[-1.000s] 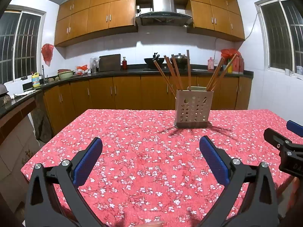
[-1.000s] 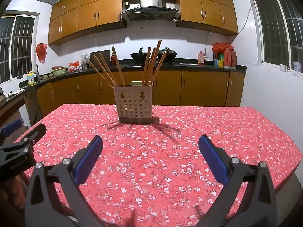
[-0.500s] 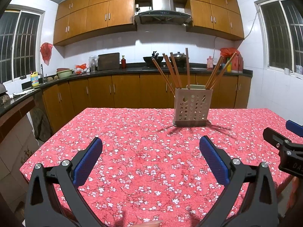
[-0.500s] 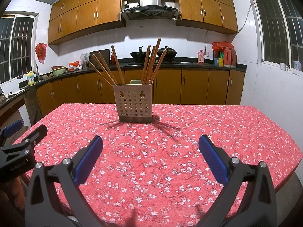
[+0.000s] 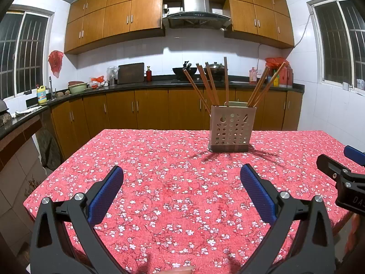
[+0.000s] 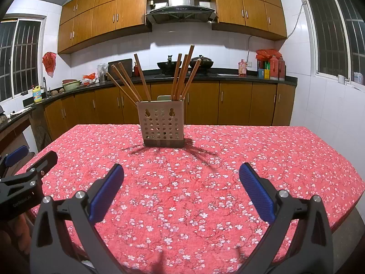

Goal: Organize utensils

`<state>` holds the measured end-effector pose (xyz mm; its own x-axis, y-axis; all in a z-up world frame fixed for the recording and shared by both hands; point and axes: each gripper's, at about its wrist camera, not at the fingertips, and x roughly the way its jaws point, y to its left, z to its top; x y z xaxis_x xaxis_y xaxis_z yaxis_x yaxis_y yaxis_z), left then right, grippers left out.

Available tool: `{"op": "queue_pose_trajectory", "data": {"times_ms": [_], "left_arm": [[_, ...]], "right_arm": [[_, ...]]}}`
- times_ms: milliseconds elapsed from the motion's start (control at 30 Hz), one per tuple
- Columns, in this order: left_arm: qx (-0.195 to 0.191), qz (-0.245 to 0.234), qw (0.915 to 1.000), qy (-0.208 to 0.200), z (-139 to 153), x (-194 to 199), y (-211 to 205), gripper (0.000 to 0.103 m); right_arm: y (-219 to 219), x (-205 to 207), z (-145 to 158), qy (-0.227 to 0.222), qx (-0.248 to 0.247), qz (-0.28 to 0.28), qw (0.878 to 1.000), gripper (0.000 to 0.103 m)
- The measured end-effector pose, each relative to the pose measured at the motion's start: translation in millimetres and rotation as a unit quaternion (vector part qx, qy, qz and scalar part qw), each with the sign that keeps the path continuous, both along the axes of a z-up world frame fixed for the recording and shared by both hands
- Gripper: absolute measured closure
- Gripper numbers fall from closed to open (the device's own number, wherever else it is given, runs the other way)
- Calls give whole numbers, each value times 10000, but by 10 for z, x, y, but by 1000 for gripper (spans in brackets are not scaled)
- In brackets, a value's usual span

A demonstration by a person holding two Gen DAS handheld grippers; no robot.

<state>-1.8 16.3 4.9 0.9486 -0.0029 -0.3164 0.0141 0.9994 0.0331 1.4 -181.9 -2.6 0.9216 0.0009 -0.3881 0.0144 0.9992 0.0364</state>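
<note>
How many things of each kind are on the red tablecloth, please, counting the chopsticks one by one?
Chopsticks: 8
Perforated utensil holder: 1
Total: 9

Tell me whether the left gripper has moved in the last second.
Yes, slightly. In the left wrist view the utensil holder and the cabinets behind it sit a little left of and higher than before, so the left gripper has turned slightly right and tipped down. Its fingers stay wide apart.
</note>
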Motion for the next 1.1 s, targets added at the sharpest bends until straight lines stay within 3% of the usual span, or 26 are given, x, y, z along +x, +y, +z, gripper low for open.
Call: {"op": "queue_pose_trajectory", "data": {"times_ms": [1100], "left_arm": [[-2, -12, 10000, 16, -10, -2, -21, 2]], "right_arm": [[1, 4, 10, 8, 13, 0, 10000, 4]]}}
